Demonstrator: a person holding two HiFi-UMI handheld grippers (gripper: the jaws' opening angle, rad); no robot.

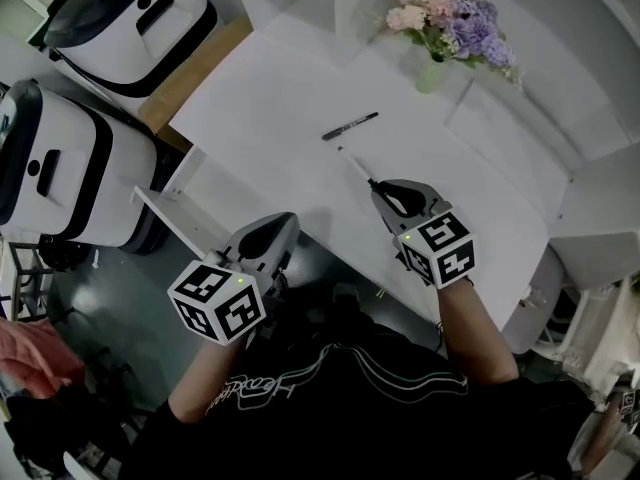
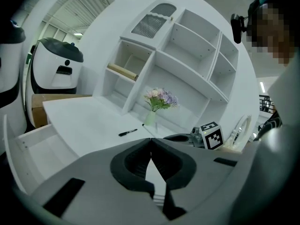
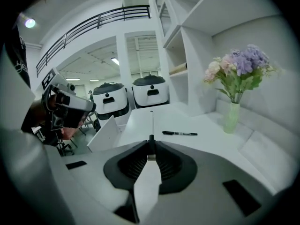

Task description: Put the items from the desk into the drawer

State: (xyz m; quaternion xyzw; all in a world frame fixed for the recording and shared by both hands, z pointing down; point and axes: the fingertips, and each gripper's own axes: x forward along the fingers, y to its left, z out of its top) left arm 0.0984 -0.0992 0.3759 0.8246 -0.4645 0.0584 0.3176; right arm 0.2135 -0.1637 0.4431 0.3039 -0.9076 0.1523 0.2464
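A black pen [image 1: 350, 126] lies on the white desk [image 1: 300, 88], also seen in the right gripper view as the black pen [image 3: 180, 133] ahead and to the right. My right gripper [image 1: 378, 186] is shut on a thin white pen [image 1: 354, 164], which sticks out forward from the jaws over the desk [image 3: 151, 121]. My left gripper [image 1: 283, 220] hangs off the desk's near edge, shut with nothing between its jaws [image 2: 151, 139]. The open white drawer [image 1: 165, 208] juts out at the desk's left side, left of that gripper [image 2: 33, 146].
A vase of pink and purple flowers [image 1: 432, 68] stands at the desk's far side below white shelves [image 2: 187, 55]. Two white and black machines [image 1: 60, 168] stand on the floor at the left. A wooden side surface [image 1: 190, 73] borders the desk's left end.
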